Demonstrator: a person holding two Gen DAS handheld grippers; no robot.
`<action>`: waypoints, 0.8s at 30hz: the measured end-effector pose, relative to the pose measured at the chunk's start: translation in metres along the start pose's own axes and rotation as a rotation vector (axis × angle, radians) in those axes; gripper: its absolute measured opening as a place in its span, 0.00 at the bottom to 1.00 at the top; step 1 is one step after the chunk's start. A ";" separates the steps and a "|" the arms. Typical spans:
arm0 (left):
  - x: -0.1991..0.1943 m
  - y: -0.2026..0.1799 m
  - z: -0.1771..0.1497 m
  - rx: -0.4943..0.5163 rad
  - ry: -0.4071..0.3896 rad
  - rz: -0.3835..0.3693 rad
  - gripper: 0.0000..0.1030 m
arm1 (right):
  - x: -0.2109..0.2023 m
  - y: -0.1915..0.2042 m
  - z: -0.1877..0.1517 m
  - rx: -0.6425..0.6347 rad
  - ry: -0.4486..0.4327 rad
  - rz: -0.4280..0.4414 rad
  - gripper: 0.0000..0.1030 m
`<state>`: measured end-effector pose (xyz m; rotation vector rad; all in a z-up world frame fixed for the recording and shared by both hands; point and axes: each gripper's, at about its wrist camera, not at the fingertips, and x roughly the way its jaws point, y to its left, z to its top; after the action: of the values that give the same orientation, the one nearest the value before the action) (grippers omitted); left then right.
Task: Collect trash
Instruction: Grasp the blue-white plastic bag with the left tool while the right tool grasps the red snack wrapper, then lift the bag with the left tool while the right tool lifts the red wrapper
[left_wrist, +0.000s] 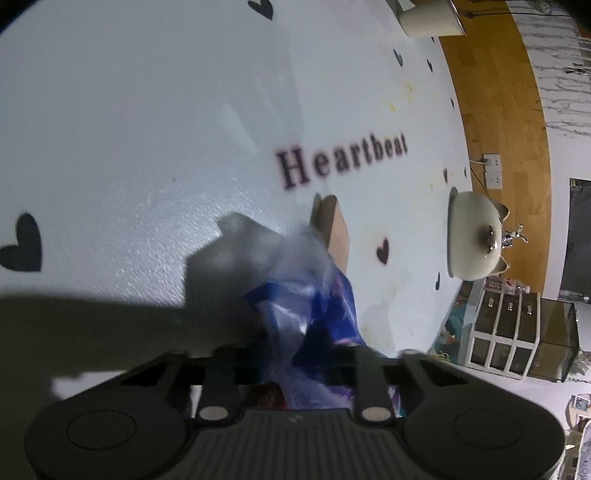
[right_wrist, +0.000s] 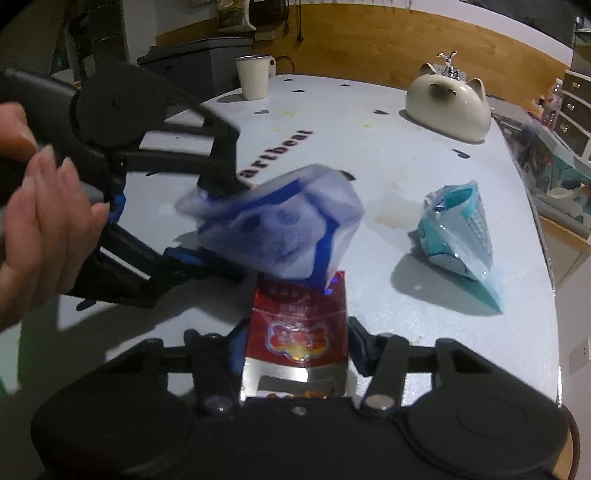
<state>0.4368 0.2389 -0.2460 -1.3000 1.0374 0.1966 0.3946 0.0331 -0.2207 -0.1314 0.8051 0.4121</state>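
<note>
A crumpled blue and white plastic wrapper (left_wrist: 314, 306) sits between the fingers of my left gripper (left_wrist: 295, 354), which is shut on it. In the right wrist view a hand holds that left gripper (right_wrist: 225, 229), and the wrapper (right_wrist: 284, 221) hangs blurred just above the white table (right_wrist: 406, 166). My right gripper (right_wrist: 295, 332) is shut on a shiny red snack packet (right_wrist: 299, 325), whose far end lies under the wrapper. A teal and white wrapper (right_wrist: 461, 229) lies on the table to the right, apart from both grippers.
The table top (left_wrist: 147, 110) carries the word "Heartbeat" and black hearts. A brown cardboard piece (left_wrist: 332, 229) lies just beyond the wrapper. A cream cat-shaped ceramic (right_wrist: 447, 107) stands at the far right, a white cup (right_wrist: 255, 75) at the far edge. Small drawers (right_wrist: 576, 103) sit off the table's right side.
</note>
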 end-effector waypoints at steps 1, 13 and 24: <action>-0.003 0.000 0.001 0.014 -0.007 0.005 0.13 | 0.000 -0.001 0.000 0.004 0.002 0.006 0.52; -0.037 -0.013 0.023 0.481 0.065 0.151 0.12 | -0.027 -0.027 0.002 0.062 0.021 -0.003 0.52; -0.044 -0.006 0.000 0.549 0.096 0.218 0.84 | -0.015 -0.013 0.016 0.014 0.060 0.064 0.52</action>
<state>0.4161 0.2556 -0.2110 -0.7063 1.2106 0.0073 0.4021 0.0208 -0.1994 -0.1053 0.8733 0.4643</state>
